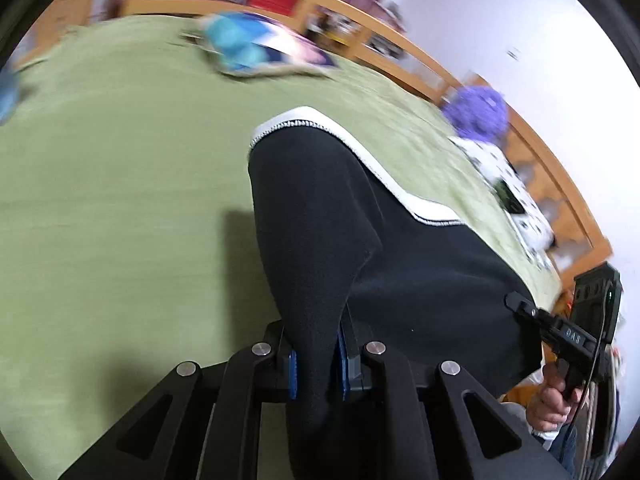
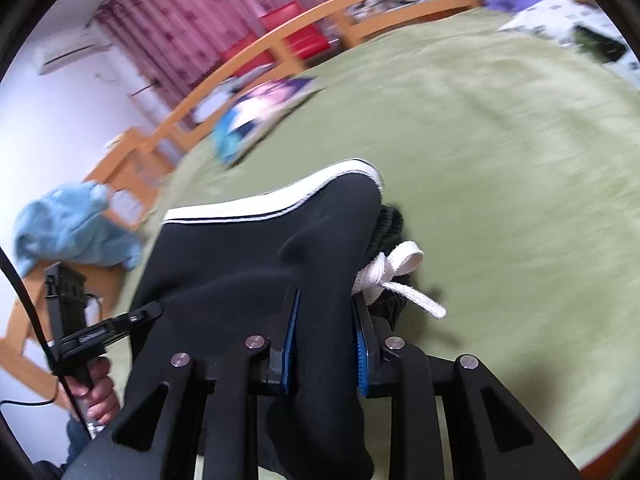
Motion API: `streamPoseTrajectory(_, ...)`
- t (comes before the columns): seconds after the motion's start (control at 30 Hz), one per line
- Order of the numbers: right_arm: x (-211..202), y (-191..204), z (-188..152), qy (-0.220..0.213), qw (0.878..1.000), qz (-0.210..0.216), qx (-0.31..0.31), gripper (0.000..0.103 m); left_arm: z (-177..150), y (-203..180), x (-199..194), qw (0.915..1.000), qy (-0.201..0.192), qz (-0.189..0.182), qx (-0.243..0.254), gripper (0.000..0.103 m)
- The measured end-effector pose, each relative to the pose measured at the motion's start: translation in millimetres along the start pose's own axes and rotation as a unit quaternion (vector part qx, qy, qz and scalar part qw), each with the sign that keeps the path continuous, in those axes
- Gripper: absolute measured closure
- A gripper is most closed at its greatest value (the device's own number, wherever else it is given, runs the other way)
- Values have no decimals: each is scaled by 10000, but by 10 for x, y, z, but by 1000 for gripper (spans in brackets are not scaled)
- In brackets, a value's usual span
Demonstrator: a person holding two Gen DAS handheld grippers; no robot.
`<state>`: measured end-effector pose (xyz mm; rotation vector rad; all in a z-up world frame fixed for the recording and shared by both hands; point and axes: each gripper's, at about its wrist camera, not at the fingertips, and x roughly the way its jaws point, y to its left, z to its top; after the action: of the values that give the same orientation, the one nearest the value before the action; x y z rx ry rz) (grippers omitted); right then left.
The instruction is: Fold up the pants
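Above the bed: green blanket (image 1: 120,200), the landmark.
Pants (image 1: 320,220): black, white-striped, lifted over the blanket, doubled, not yet laid flat.
Left gripper (image 1: 316,364): clamped on pants.
Right gripper (image 2: 324,344): clamped beside white drawstring (image 2: 396,276).

You are working in a home bedroom. A green bedspread (image 2: 500,152) covers a wide bed with a curved wooden bed frame (image 2: 280,36) around it. Behind it hang pink patterned curtains (image 2: 192,12), and an air conditioner (image 2: 72,50) sits high on the white wall. A purple plush toy (image 1: 476,112), a blue cloth (image 2: 68,232) and a spotted pillow (image 1: 508,184) lie around.
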<state>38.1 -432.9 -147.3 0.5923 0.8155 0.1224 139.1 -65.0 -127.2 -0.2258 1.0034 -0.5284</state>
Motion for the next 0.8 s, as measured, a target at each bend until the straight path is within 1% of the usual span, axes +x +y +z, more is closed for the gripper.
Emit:
streamPoseTrajectory(0.1,437,517,-144,267,9985,455,-165,80,11,522,-393,9990,-153,383,-198,89)
streamPoseTrajectory(0.17,636,768,-204,404,9968,628,-274,80,-20,765,-504,9979,-198,560,-276,88)
streamPoseTrajectory(0.2,750,918,-239,458,9960,662,-392,80,-34,885,-524,9973,-199,623,-347,88)
streamPoseTrajectory(0.27,848,1069,-283,405,9956,566,-622,80,-68,1034,-453,9971,-45,617,-449,85)
streamPoseTrajectory(0.3,882,1130,-298,298,9957,337,-814,77,-100,1084,-377,9968,79,631,-475,82)
streamPoseTrajectory(0.33,927,1146,-272,253,9952,106,-943,75,-132,1097,-301,9958,183,789,-424,79)
streamPoseTrajectory(0.37,961,1131,-277,264,9943,-103,-1023,73,-161,1102,-269,9938,240,1030,-338,74)
streamPoseTrajectory(0.43,1036,1048,-294,497,9919,-460,-1073,62,-208,1064,-272,9900,234,1382,-158,74)
streamPoseTrajectory(0.47,1036,1008,-311,603,9905,-564,-1097,62,-223,1020,-296,9890,188,1465,-80,74)
streamPoseTrajectory(0.53,896,978,-326,524,9899,-732,-1095,62,-252,952,-422,9878,83,1555,-2,69)
streamPoseTrajectory(0.57,797,1015,-332,389,9892,-839,-1134,62,-266,916,-498,9885,3,1510,29,60)
streamPoseTrajectory(0.6,734,1064,-336,271,9886,-884,-1185,62,-284,833,-585,9901,-104,1394,105,47)
streamPoseTrajectory(0.63,610,1131,-357,113,9880,-876,-1268,62,-318,778,-650,9906,-175,1342,184,43)
streamPoseTrajectory(0.67,521,1175,-389,1,9879,-793,-1332,62,-359,717,-696,9905,-241,1328,252,42)
streamPoseTrajectory(0.73,389,1247,-494,-90,9874,-580,-1472,62,-514,590,-761,9899,-351,1312,408,42)
streamPoseTrajectory(0.77,367,1287,-561,-108,9863,-492,-1572,62,-598,605,-778,9901,-332,1291,441,42)
streamPoseTrajectory(0.8,367,1321,-664,-102,9837,-429,-1742,62,-732,590,-715,9902,-223,1305,453,42)
